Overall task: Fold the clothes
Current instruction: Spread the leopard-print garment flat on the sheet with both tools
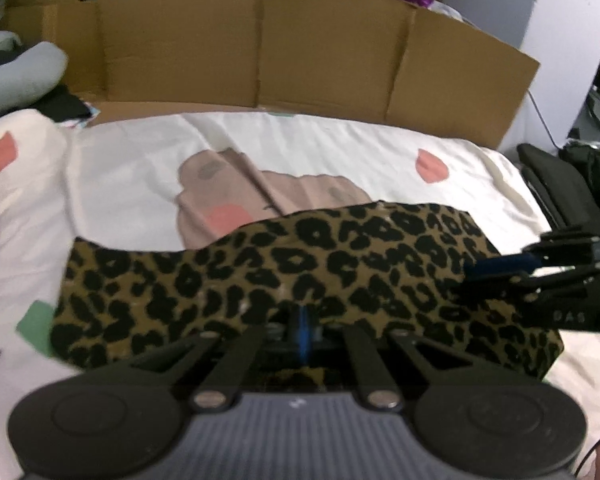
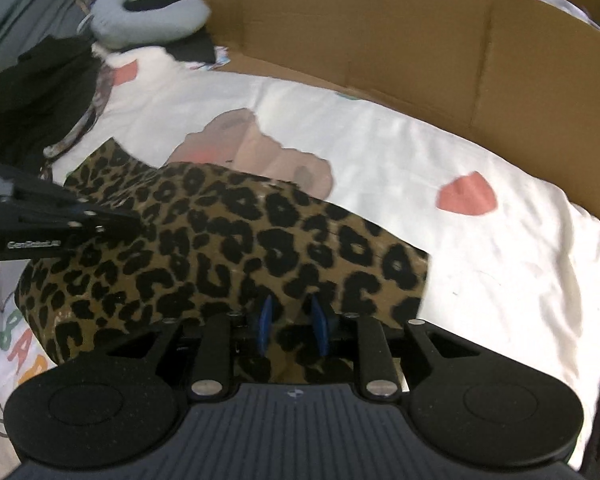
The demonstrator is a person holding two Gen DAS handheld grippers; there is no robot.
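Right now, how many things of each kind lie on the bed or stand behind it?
Leopard-print garment: 1
Grey neck pillow: 1
Black clothing pile: 1
Cardboard panel behind the white printed bedsheet: 1
Total: 4

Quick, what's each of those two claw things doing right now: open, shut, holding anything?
Left gripper: shut, pinching the near edge of the leopard-print cloth.
Right gripper: open, blue pads apart, with the same cloth lying between them, not gripped.
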